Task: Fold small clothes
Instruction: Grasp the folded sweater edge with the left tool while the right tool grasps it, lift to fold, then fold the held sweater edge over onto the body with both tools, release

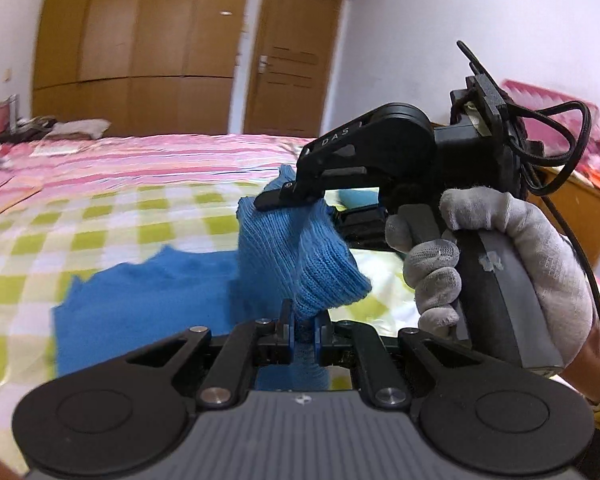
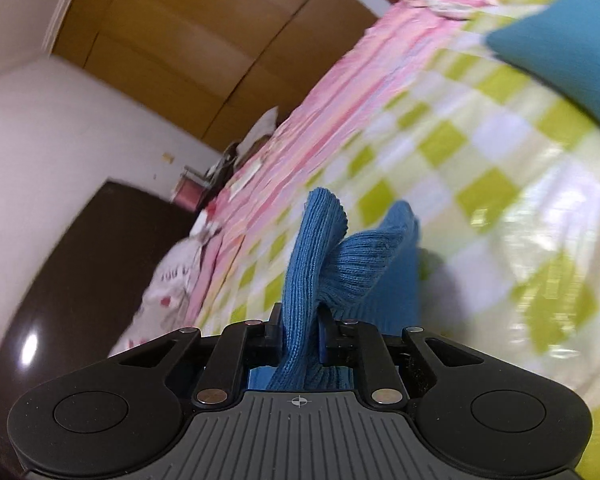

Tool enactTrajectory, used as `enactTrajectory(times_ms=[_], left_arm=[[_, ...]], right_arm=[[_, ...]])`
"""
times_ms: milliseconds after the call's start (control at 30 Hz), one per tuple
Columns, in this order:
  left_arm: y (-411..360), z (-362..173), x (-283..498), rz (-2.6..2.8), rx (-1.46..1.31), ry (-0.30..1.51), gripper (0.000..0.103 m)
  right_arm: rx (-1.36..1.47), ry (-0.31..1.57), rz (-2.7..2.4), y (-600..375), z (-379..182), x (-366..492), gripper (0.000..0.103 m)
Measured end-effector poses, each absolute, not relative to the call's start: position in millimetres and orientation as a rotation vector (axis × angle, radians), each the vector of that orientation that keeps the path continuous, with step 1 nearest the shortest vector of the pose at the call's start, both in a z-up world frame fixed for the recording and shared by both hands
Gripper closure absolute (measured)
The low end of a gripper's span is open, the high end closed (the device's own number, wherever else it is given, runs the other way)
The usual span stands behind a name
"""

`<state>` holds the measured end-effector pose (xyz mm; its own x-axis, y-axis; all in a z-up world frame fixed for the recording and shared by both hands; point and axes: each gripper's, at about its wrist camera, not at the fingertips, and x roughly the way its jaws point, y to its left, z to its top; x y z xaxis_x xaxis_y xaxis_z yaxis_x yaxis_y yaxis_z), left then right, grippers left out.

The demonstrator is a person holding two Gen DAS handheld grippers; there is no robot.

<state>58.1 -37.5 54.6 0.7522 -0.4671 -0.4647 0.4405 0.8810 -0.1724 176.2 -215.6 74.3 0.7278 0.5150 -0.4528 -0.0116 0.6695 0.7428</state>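
We have the left gripper (image 1: 304, 332) clamped on a bunched fold of the blue knitted garment (image 1: 296, 248), its two fingers drawn close with the ribbed cloth pinched between them. The right gripper (image 2: 300, 330) is likewise clenched on a twisted fold of the same garment (image 2: 320, 256), which rises in a ribbed ridge from between its fingers. In the left wrist view we see the right gripper (image 1: 278, 196) from the side, just ahead of ours, its black tip biting the upper edge of the lifted fold. The right hand (image 1: 500, 264), in a pale grey glove, wraps the handle, and black cables (image 1: 556, 140) loop off the back of the tool.

The lifted part of the garment hangs between the two tools, off the bed (image 1: 120, 216). The rest of it lies flat on the green-and-white checked cover, spreading toward the bed's left side in the left wrist view. Beyond the checks the cover turns to pink stripes (image 1: 160, 156) toward the far edge of the bed. A teal cushion (image 2: 560, 52) lies on the checks at the upper right of the right wrist view. Behind the bed stand a wooden wardrobe (image 1: 140, 40) and a wooden door (image 1: 292, 60). Both views are somewhat blurred.
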Motion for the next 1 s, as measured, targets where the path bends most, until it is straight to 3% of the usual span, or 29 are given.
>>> enactTrajectory(times_ms=[400, 800, 1000], left_arm=[[48.8, 31.7, 62.2, -0.345, -0.114, 0.621, 0.087], [83.7, 17.7, 50.3, -0.318, -0.112, 0.715, 0.086], [85.3, 25.4, 34.9, -0.316, -0.078, 0.705, 0.086]], right_arm=[[0.425, 0.859, 0.431, -55.0, 63.8, 206.0, 0.088], [0.085, 0.897, 0.491, 24.2, 39.3, 197.3, 0.087], [0.088, 0.907, 0.565, 26.2, 43.7, 194.5, 0.076]])
